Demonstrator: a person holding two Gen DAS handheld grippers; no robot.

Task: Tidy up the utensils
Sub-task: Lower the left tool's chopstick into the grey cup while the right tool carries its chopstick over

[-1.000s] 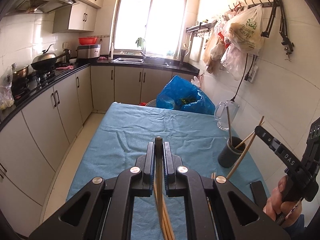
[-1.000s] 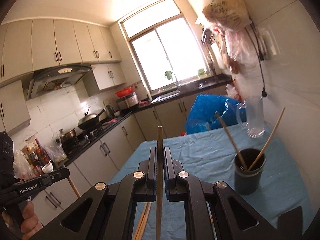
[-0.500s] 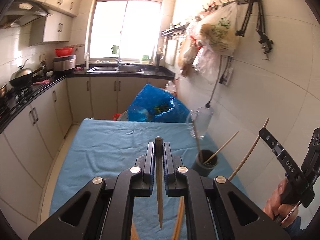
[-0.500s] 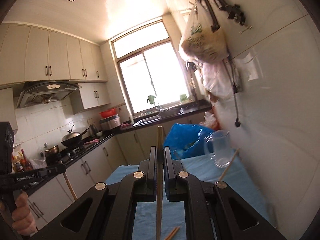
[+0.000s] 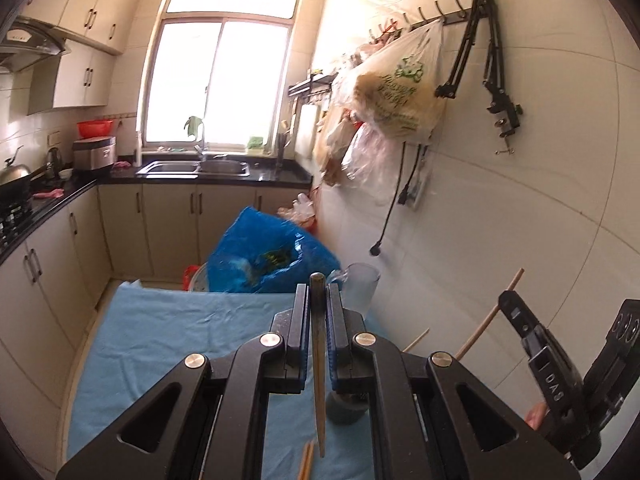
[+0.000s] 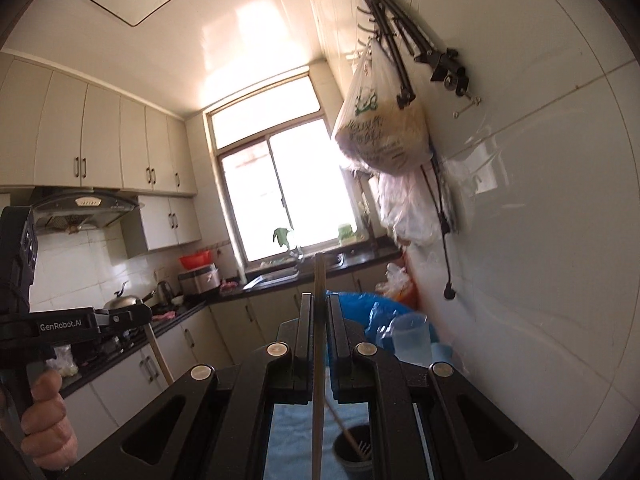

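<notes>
The tiled wall runs close along the right of both grippers, while the blue-clothed table spreads ahead and to the left of the left gripper, its far edge meeting a blue bag and its left edge dropping to the floor beside the cabinets — that is the roomier side. A clear jug stands just beyond the left fingertips. The dark utensil cup sits below and just right of the right gripper, a chopstick already leaning in it. Both tools are pinched narrow: the left clamps a dark-tipped chopstick hanging down between its fingers, the right clamps a pale chopstick standing upright. Two loose chopsticks lie on the cloth under the left tool. Compared with a second ago, both grippers have risen and swung toward the wall — the cup has slid under them.
</notes>
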